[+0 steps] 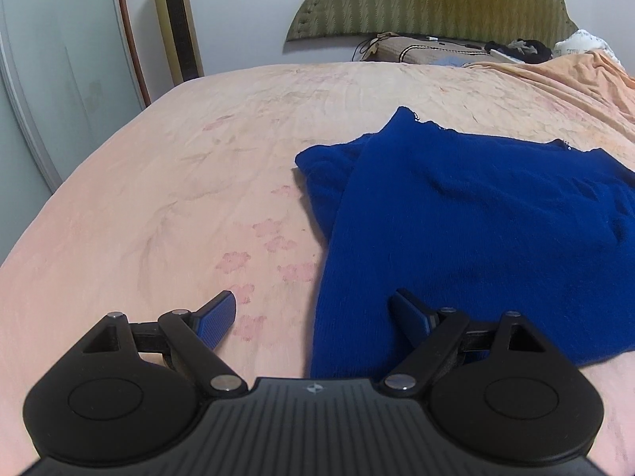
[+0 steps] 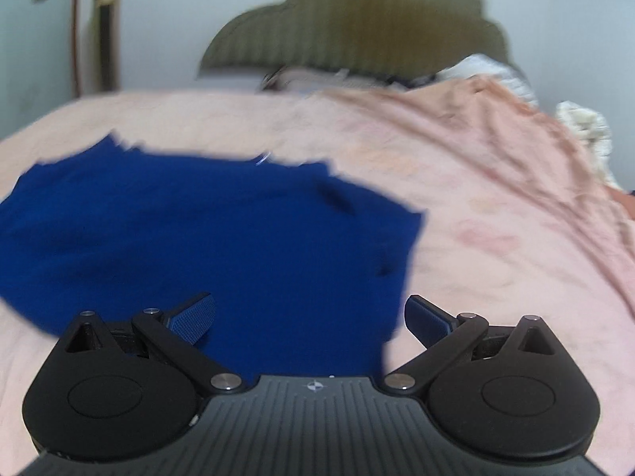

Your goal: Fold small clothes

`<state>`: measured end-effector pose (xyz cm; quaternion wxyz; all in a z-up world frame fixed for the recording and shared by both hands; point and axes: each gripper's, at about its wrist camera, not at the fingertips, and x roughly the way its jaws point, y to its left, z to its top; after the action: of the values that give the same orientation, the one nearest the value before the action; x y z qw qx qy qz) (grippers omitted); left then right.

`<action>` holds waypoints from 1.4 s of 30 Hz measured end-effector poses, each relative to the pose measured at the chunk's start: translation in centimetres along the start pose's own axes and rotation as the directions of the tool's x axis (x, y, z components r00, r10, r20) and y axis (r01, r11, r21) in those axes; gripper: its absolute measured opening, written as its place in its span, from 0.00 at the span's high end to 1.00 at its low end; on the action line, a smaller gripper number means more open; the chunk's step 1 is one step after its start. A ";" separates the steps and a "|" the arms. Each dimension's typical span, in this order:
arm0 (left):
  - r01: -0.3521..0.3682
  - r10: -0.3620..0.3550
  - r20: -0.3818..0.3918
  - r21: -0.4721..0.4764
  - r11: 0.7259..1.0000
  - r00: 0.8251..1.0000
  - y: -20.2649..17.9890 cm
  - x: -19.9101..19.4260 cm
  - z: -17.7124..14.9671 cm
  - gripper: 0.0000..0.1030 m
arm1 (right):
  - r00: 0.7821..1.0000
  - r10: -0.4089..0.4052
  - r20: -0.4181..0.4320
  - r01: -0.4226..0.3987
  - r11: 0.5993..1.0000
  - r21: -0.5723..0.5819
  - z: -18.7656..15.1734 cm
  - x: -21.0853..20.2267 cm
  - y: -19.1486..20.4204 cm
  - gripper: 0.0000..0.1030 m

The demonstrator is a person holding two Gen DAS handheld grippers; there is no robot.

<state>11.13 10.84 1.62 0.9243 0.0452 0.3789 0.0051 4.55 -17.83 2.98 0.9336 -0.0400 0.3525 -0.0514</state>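
Note:
A dark blue knit garment (image 1: 468, 230) lies partly folded on the pink bedsheet (image 1: 178, 166); one layer is laid over another along its left side. My left gripper (image 1: 313, 313) is open and empty, just above the garment's near left edge, its right finger over the cloth. In the right wrist view the same garment (image 2: 206, 246) fills the left and middle. My right gripper (image 2: 309, 313) is open and empty, over the garment's near right edge, its left finger above the cloth and its right finger above the sheet (image 2: 496, 214). That view is blurred.
An olive padded headboard (image 1: 428, 4) stands at the far end, with a pillow and dark items (image 1: 520, 49) below it. A gold tower fan (image 1: 176, 20) and a white wardrobe door (image 1: 51, 71) stand far left. Bunched sheet and white bedding (image 2: 579, 127) lie at the right.

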 end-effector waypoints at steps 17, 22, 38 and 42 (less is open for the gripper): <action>0.065 -0.063 0.054 -0.035 0.997 0.997 0.4 -2.3 2.4 0.16 | 0.983 -0.015 0.183 0.055 0.976 -0.212 0.4 -4.0 9.4 0.00; 0.097 -0.099 0.067 0.029 0.995 0.993 -3.5 -2.5 1.5 0.15 | 0.992 -0.009 0.125 0.018 0.997 -0.072 0.5 -2.7 6.7 0.00; 0.068 -0.071 0.118 0.034 0.997 0.990 -6.4 -1.0 -3.2 0.01 | 0.998 0.056 0.035 -0.059 0.993 0.102 -2.6 0.6 2.3 0.00; 0.036 -0.043 0.132 0.056 0.998 0.990 -7.0 -1.2 -3.2 0.00 | 0.998 0.056 0.041 -0.060 0.992 0.107 -2.6 0.6 2.3 0.00</action>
<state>7.81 4.10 -0.42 0.9460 0.0628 0.3171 -0.0264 3.39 -15.69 0.37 0.9419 0.0198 0.3327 -0.0424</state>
